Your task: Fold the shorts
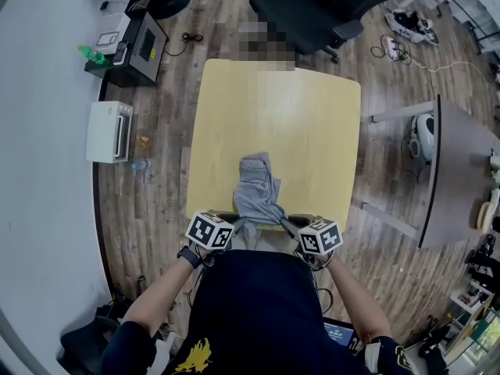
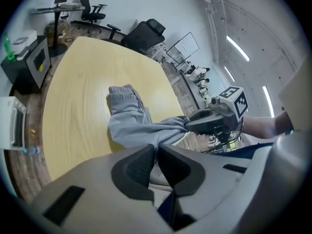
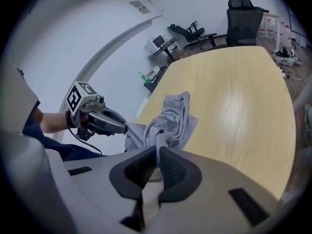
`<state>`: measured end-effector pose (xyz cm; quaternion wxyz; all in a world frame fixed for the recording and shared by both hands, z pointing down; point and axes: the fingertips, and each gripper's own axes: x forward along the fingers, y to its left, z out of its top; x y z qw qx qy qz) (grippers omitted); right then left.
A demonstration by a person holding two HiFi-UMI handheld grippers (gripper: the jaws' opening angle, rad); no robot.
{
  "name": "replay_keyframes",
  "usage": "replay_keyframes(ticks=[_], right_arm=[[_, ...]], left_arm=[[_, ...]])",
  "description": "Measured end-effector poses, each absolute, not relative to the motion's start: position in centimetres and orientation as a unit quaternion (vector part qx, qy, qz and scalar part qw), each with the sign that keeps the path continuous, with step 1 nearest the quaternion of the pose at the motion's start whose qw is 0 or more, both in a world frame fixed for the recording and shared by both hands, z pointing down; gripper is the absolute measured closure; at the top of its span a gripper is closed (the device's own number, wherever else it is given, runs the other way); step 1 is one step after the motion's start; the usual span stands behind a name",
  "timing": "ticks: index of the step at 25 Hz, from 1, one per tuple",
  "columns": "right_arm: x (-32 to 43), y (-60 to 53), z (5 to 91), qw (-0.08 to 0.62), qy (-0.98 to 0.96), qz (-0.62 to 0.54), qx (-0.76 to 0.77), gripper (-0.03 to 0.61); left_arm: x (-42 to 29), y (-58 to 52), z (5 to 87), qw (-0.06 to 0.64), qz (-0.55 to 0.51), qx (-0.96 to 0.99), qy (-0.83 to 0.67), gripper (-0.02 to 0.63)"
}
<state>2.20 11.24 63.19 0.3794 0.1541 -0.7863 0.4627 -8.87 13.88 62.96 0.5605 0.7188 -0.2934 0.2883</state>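
Firstly, nearest the person: left gripper (image 2: 156,152), jaws closed tight on a pinch of grey cloth, one near corner of the shorts (image 1: 258,186). Right gripper (image 3: 158,155), same condition: jaws clamped on the other near corner, fabric bunched between the ribbed pads. Both grippers sat close together at the near edge of the tabletop (image 1: 305,108), each slanting downward, with a short, taut span of cloth strung between them.

Item, shorts: grey, knit-looking, one piece. Near end was raised off the surface in the two grips. Far end, showing a ribbed-looking edge, lay on the pale wood in the tabletop's near half. Condition: bunched and roped lengthwise, not spread flat.

Handling, as judged: light, limp, no stiffness. It would sag and twist wherever unsupported, and drag rather than glide on the wood. Not fragile. Best taken at corners or along a hem or band, where doubled cloth gives the pads more to bite; a single thin layer might slip out. Grips set wider apart would likely spread it better.

Beyond: black office chair (image 1: 328,10) past the far edge. White appliance (image 1: 109,131) on the floor, well to the left.
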Motion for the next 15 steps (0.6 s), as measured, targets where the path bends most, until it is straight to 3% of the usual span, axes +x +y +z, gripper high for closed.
replay_keyframes(ticks=[10, 11, 12, 13, 15], right_arm=[[1.2, 3.4, 64.1, 0.368, -0.805, 0.420, 0.203, 0.540], [1.1, 3.5, 64.0, 0.364, -0.806, 0.420, 0.203, 0.509], [1.2, 3.8, 63.8, 0.360, -0.807, 0.422, 0.202, 0.422], [1.5, 4.4, 63.6, 0.358, -0.808, 0.422, 0.202, 0.380], [2.2, 6.2, 63.1, 0.363, -0.806, 0.418, 0.211, 0.373]], left_arm=[[-8.7, 6.1, 61.4, 0.551, 0.275, 0.729, -0.298, 0.577], [-8.6, 6.0, 61.3, 0.553, 0.272, 0.727, -0.303, 0.577], [-8.4, 5.9, 61.2, 0.557, 0.266, 0.724, -0.308, 0.577], [-8.2, 5.9, 61.1, 0.564, 0.257, 0.719, -0.315, 0.577], [-8.0, 5.8, 61.1, 0.584, 0.229, 0.705, -0.330, 0.577]])
